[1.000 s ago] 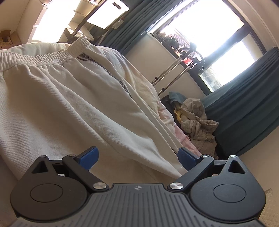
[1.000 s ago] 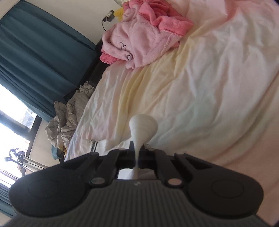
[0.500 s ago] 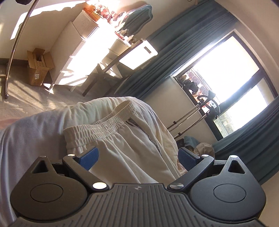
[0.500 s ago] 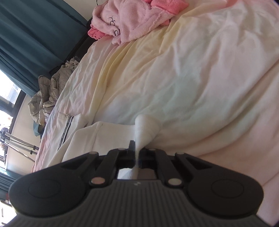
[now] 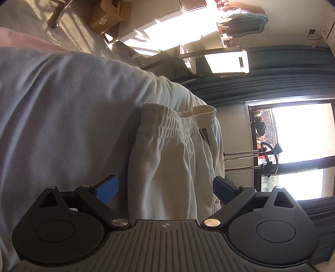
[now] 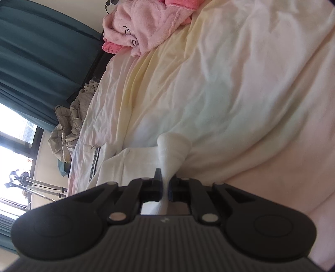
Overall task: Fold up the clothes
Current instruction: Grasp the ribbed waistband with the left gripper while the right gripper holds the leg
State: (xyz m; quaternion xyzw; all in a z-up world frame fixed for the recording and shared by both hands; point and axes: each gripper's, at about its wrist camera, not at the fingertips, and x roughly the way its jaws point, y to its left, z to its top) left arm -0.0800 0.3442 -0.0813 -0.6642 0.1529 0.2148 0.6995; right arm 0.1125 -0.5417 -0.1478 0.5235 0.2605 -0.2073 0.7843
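Cream sweatpants (image 5: 173,159) with an elastic waistband lie on the bed sheet (image 5: 58,117). My left gripper (image 5: 166,188) is open, its blue fingertips (image 5: 106,189) on either side of the pants fabric below the waistband, not closed on it. In the right wrist view my right gripper (image 6: 166,184) is shut on a bunched fold of the cream sweatpants (image 6: 173,150), which spread flat to the left toward a zip pocket (image 6: 95,161).
A pink fleece garment (image 6: 144,27) lies at the far end of the bed sheet (image 6: 230,83). A heap of grey clothes (image 6: 69,127) sits by the teal curtain (image 6: 41,62). A cardboard box (image 5: 106,16), shelves and a window (image 5: 301,150) lie beyond the bed.
My left gripper has swung back and rotated, so the waistband now sits ahead between the open fingers. My right gripper has stayed shut and carried the fold lower over the bed.
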